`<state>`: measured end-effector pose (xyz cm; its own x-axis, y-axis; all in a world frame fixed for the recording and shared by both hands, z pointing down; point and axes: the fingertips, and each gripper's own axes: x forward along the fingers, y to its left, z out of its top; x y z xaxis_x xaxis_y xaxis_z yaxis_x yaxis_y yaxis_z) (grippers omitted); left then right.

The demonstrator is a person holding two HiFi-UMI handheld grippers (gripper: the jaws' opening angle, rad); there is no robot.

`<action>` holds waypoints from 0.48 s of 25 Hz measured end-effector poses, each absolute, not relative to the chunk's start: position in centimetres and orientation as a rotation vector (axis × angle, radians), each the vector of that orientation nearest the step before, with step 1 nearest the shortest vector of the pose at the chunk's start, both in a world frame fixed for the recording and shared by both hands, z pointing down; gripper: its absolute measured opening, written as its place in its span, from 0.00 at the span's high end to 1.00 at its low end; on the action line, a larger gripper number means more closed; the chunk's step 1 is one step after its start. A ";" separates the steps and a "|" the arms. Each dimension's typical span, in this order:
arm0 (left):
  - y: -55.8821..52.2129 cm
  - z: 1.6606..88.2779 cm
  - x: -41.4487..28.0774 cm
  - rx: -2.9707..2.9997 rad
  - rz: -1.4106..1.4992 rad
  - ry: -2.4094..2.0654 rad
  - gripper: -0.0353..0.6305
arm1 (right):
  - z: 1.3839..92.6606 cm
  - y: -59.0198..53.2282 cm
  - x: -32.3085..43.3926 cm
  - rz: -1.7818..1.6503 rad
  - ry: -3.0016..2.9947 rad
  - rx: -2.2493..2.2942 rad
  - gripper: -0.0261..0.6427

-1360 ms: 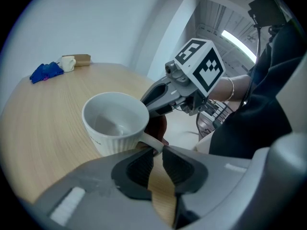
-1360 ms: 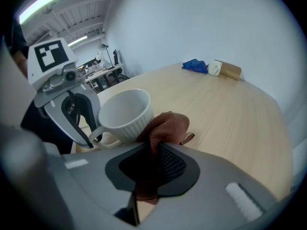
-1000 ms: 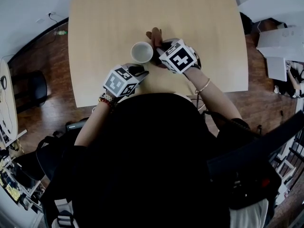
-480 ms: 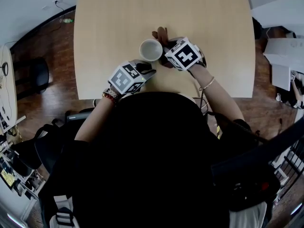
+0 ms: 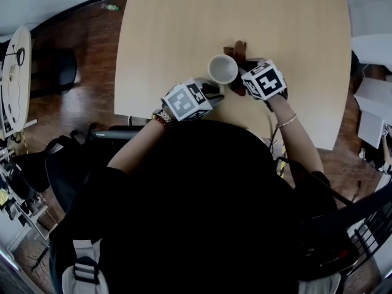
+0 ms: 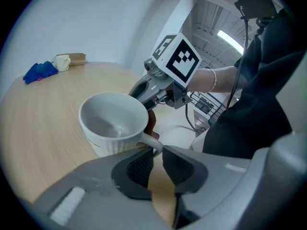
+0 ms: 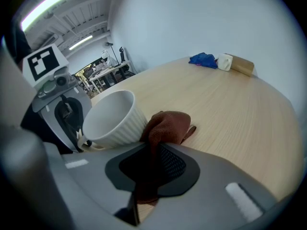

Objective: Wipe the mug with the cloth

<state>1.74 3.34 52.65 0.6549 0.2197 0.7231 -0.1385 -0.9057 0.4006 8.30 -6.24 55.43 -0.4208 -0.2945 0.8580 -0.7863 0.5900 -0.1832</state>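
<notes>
Right gripper (image 7: 152, 152) is clenched on a rust-brown, nubbly cloth (image 7: 169, 126), whose bunched fold presses against the ribbed outer wall of the white ceramic mug (image 7: 112, 121). That mug stands upright, axis vertical and round mouth upward, its thin loop handle (image 6: 149, 142) pointing back toward the person, where the left gripper (image 6: 156, 152) pinches it between dark, cross-hatched pads (image 6: 141, 164). Under the mug lies a pale wood-grain table (image 7: 230, 104).

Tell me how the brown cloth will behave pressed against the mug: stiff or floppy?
Probably floppy: the cloth bunches in soft folds beyond the right claw, which is shut on it. It looks light, so it should follow the claw easily. Its loose corner may trail or snag.
</notes>
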 end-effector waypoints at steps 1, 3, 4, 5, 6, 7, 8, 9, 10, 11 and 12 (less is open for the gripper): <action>3.3 52.6 1.8 2.453 1.149 0.072 0.85 | 55.2 -6.2 8.2 0.762 -2.004 0.856 0.89; 3.2 52.6 1.7 2.463 1.138 0.080 0.85 | 54.5 -6.4 7.9 0.806 -2.071 0.837 0.89; 3.2 52.6 1.6 2.465 1.130 0.078 0.85 | 54.0 -6.5 7.7 0.829 -2.109 0.827 0.89; 3.1 52.6 1.5 2.467 1.123 0.074 0.85 | 53.4 -6.6 7.6 0.850 -2.148 0.819 0.89; 3.1 52.6 1.5 2.469 1.118 0.068 0.85 | 52.7 -6.7 7.5 0.864 -2.186 0.811 0.89; 3.1 52.6 1.5 2.469 1.115 0.063 0.85 | 51.9 -6.8 7.5 0.870 -2.223 0.799 0.89; 3.1 52.6 1.5 2.469 1.113 0.060 0.85 | 51.2 -7.0 7.6 0.866 -2.256 0.782 0.89; 3.1 52.6 1.6 2.467 1.113 0.058 0.85 | 50.5 -7.1 7.6 0.853 -2.283 0.758 0.89; 3.1 52.6 1.6 2.466 1.113 0.057 0.85 | 50.0 -7.2 7.7 0.836 -2.303 0.730 0.89; 3.1 52.6 1.7 2.464 1.116 0.056 0.85 | 49.6 -7.4 7.7 0.819 -2.316 0.701 0.89; 3.2 52.6 1.7 2.461 1.120 0.056 0.85 | 49.2 -7.5 7.6 0.804 -2.324 0.671 0.89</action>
<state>1.67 3.16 52.56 0.6725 0.2110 0.7094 -0.1396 -0.9051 0.4016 7.57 -7.55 49.19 -0.7029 -0.2633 0.6608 -0.6154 0.6909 -0.3794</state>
